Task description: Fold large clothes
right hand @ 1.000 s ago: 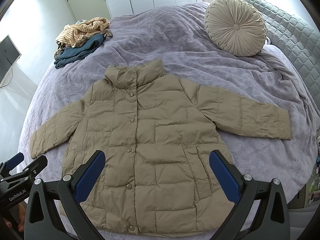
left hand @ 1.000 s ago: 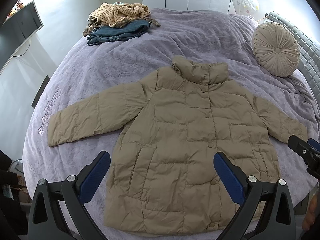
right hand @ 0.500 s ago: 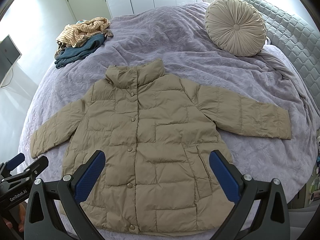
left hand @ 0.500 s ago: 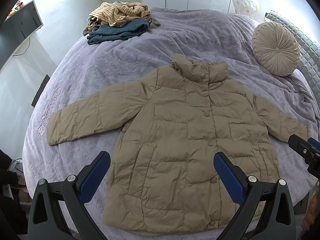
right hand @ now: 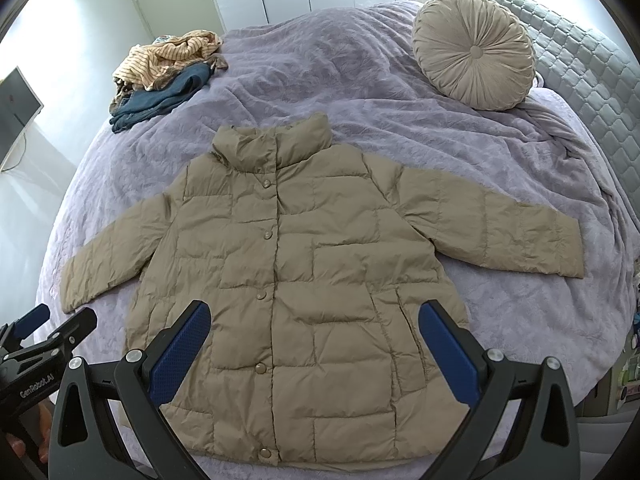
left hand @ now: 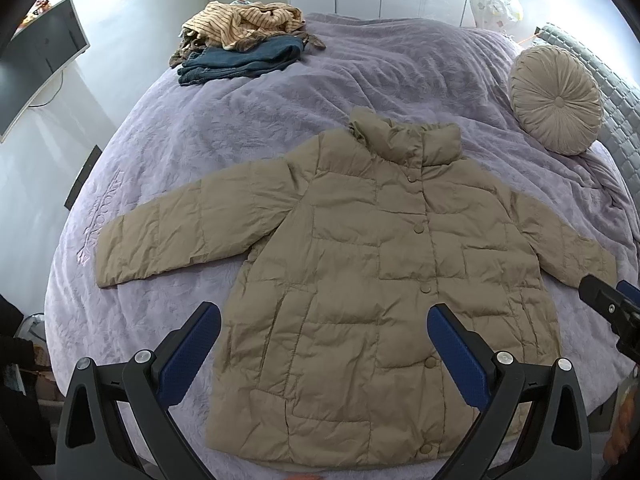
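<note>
**foldnoob:** Since both grippers are just hanging over the near hem with nothing in them, where would you start on this? The left gripper [left hand: 323, 330] and the right gripper [right hand: 314, 326] both have their jaws spread wide, not touching the fabric.

**quiltedmess:** Start with what's closest and work away from you. The puffer jacket [right hand: 304, 280] is lying face up and snapped shut on the bed [right hand: 360, 80], hem toward you, collar pointing away, both sleeves out to the sides. Looks already flattened, so I'd guess the step in hand is the first fold.

**foldnoob:** Sleeves first then?

**quiltedmess:** Yeah. Left sleeve [left hand: 192, 236] and right sleeve [right hand: 496, 232] each get pinched near the cuff and laid across the chest. Puffy stuff springs back, so bite a decent bunch of fabric, not only the outer shell, and press the fold down before letting go. Keep the cuff inside the body outline or the bundle goes lopsided.

**foldnoob:** Anything in the way further up?

**quiltedmess:** Not really. The round cushion [right hand: 474, 50] sits well apart, past the right shoulder, and the pile of clothes [left hand: 244, 40] is at the far left corner. Plenty of bedspread to fold the hem up toward the collar afterwards.
</note>
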